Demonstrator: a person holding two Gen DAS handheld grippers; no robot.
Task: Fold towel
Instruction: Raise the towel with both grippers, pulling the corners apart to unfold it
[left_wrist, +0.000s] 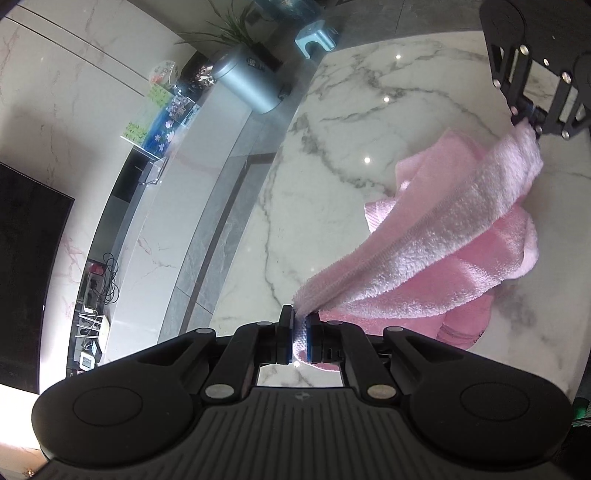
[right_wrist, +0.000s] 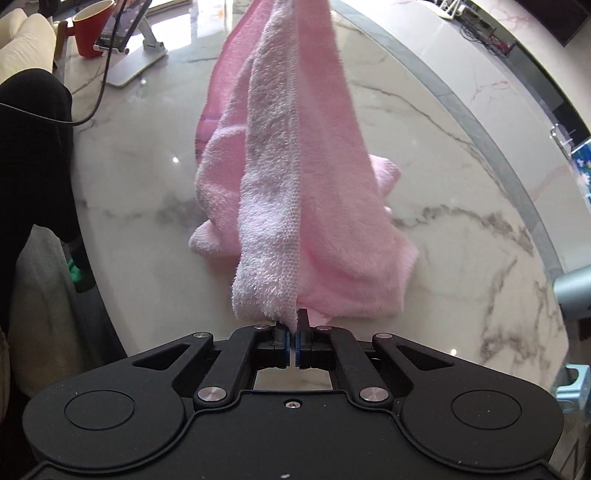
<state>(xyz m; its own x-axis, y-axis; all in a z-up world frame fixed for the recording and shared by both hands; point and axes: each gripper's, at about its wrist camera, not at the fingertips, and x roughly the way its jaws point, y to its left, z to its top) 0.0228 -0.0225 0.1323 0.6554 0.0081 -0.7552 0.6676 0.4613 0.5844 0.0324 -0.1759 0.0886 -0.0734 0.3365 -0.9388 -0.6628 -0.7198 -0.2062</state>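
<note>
A pink fluffy towel (left_wrist: 436, 243) hangs stretched between my two grippers above a white marble table (left_wrist: 351, 110). My left gripper (left_wrist: 301, 332) is shut on one end of the towel's hemmed edge. My right gripper (right_wrist: 295, 332) is shut on the other end; it also shows in the left wrist view (left_wrist: 528, 122) at the top right. The rest of the towel (right_wrist: 332, 184) sags in loose bunched folds and touches the table (right_wrist: 461, 240) below the taut edge.
A red mug (right_wrist: 90, 27) and a phone on a stand (right_wrist: 129, 40) sit at the table's far left, with a cable trailing. A grey cylindrical bin (left_wrist: 245, 79) and a pale blue stool (left_wrist: 316, 38) stand on the floor beyond the table's edge.
</note>
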